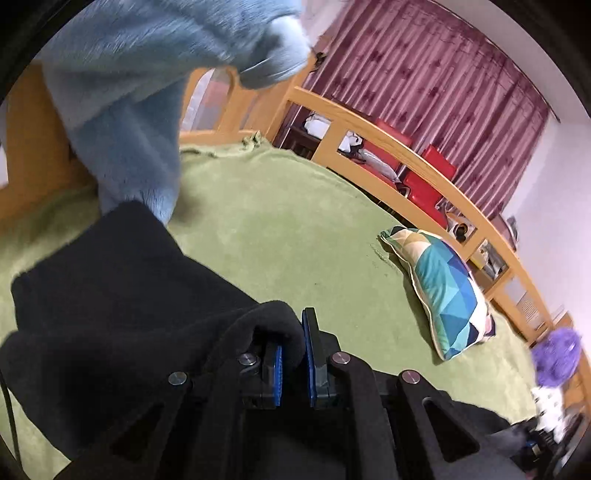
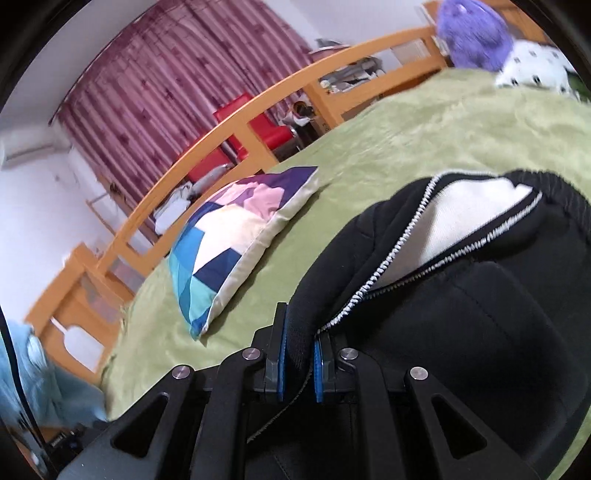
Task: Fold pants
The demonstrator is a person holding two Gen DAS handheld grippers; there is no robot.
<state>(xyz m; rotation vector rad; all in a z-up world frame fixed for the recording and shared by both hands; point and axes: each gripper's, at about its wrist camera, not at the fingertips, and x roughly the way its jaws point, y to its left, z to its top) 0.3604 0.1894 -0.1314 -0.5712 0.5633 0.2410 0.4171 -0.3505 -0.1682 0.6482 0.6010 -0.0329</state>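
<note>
The black pants (image 1: 110, 280) lie on the green blanket (image 1: 280, 221) of a bed. My left gripper (image 1: 293, 343) is shut on a fold of the black cloth at its edge. In the right wrist view the pants (image 2: 480, 332) show the waistband end, with a white lining and a black-and-white cord along the opening. My right gripper (image 2: 300, 343) is shut on the black edge of the pants beside that cord. Both grippers hold the cloth a little above the blanket.
A colourful patchwork pillow (image 1: 439, 288) (image 2: 236, 240) lies on the blanket near the wooden bed rail (image 1: 424, 170). My light blue fleece sleeve (image 1: 147, 110) hangs over the left. A purple plush toy (image 2: 472, 33) and a spotted white cushion (image 2: 532, 66) sit at the bed's far end.
</note>
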